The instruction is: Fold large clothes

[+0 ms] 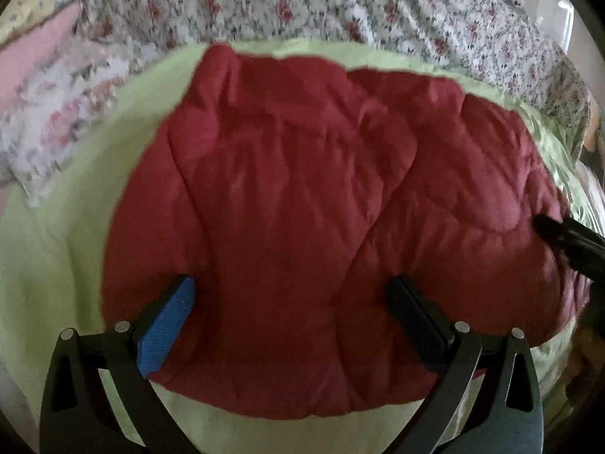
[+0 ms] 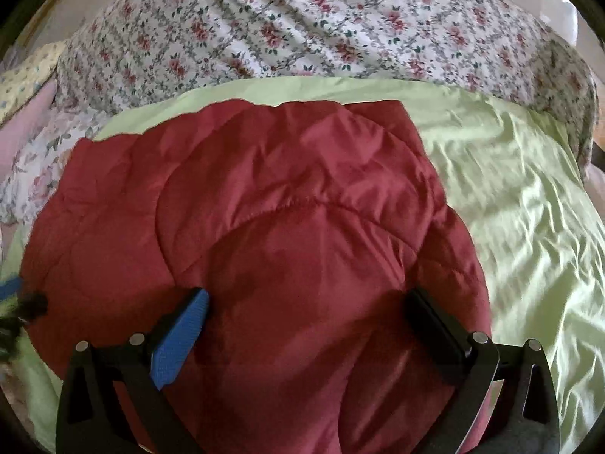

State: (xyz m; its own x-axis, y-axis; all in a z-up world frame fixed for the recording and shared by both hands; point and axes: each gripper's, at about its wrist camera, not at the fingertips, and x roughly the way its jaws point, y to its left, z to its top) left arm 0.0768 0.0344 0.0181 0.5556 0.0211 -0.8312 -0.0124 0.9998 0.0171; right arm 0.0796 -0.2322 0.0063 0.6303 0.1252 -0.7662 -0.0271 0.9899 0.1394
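Note:
A red quilted padded jacket (image 1: 302, 196) lies bunched in a thick heap on a light green sheet (image 1: 75, 227). My left gripper (image 1: 291, 295) is open above the jacket's near left part, its jaws wide apart with nothing between them. My right gripper (image 2: 306, 306) is open above the jacket's (image 2: 283, 227) near right part, jaws wide apart and empty. The right gripper's black tip (image 1: 567, 238) shows at the right edge of the left wrist view. The left gripper (image 2: 19, 302) shows at the left edge of the right wrist view.
A floral bedcover (image 2: 302, 26) lies behind the green sheet (image 2: 510, 189). A pink and floral pillow (image 1: 45, 87) sits at the far left. The sheet right of the jacket is wrinkled. The bed's right edge (image 2: 590, 143) drops off at the far right.

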